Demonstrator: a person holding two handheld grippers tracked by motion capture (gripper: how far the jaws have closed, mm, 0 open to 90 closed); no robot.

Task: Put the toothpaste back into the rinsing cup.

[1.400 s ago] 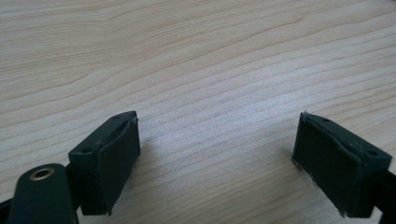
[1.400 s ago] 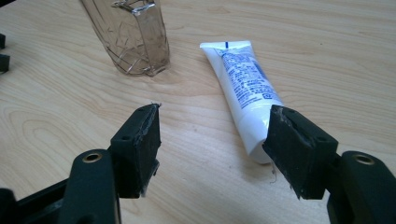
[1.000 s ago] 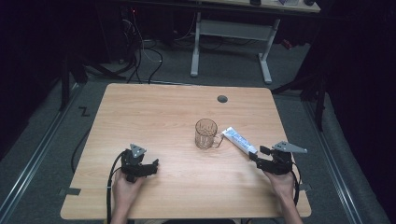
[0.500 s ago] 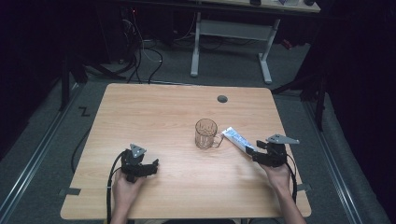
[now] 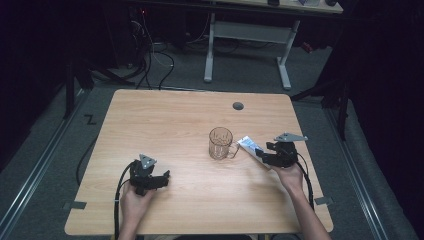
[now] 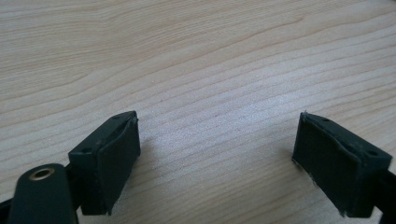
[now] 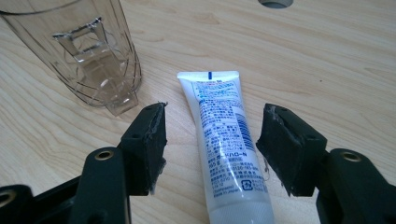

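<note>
A white tube with blue print point(image 7: 223, 135) lies flat on the wooden table point(image 5: 165, 120), just right of a clear handled glass mug point(image 5: 220, 142). My right gripper point(image 7: 210, 140) straddles the tube point(image 5: 248, 147): its jaws have just been closing, but both pads still stand off the tube's sides. The mug point(image 7: 84, 56) rises at the left of the right gripper view. My left gripper point(image 5: 159, 181) rests low at the front left of the table, and its jaws point(image 6: 215, 158) are spread wide over bare wood.
A round cable hole point(image 5: 238, 106) sits near the table's far edge. Beyond the table stands a white desk frame point(image 5: 247, 45) with cables on the dark floor. Black cables trail from both grippers toward the near edge.
My right gripper has slid left toward the mug, over the tube, so the tube now lies between its jaws. The left gripper has stayed put.
</note>
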